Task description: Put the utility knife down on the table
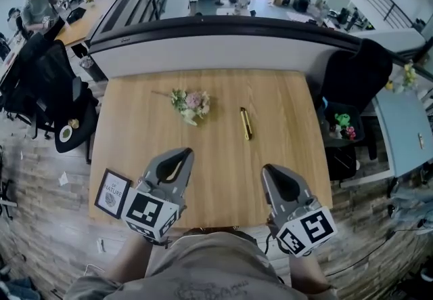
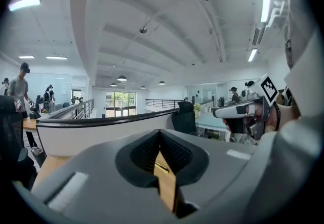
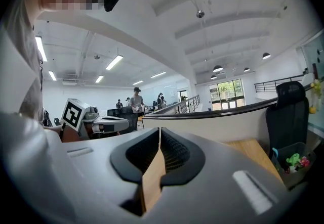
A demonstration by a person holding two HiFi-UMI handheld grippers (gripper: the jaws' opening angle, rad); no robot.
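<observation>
The utility knife [image 1: 245, 122], slim and yellow, lies flat on the wooden table [image 1: 284, 102] right of centre, with nothing touching it. Both grippers hover over the table's near edge, well short of the knife. My left gripper [image 1: 184, 154] is shut and empty. Through the slit below its closed tips [image 2: 160, 132], the left gripper view shows a sliver of the knife [image 2: 162, 168]. My right gripper [image 1: 267, 170] is also shut with nothing in it; in the right gripper view its jaws [image 3: 160, 129] meet over bare table wood.
A small bunch of dried flowers [image 1: 191, 105] lies left of the knife. A framed card [image 1: 112, 192] sits at the table's near left corner. A curved partition [image 1: 223, 38] bounds the far edge. A black bin with toys [image 1: 342, 126] stands at the right, and black chairs [image 1: 47, 82] at the left.
</observation>
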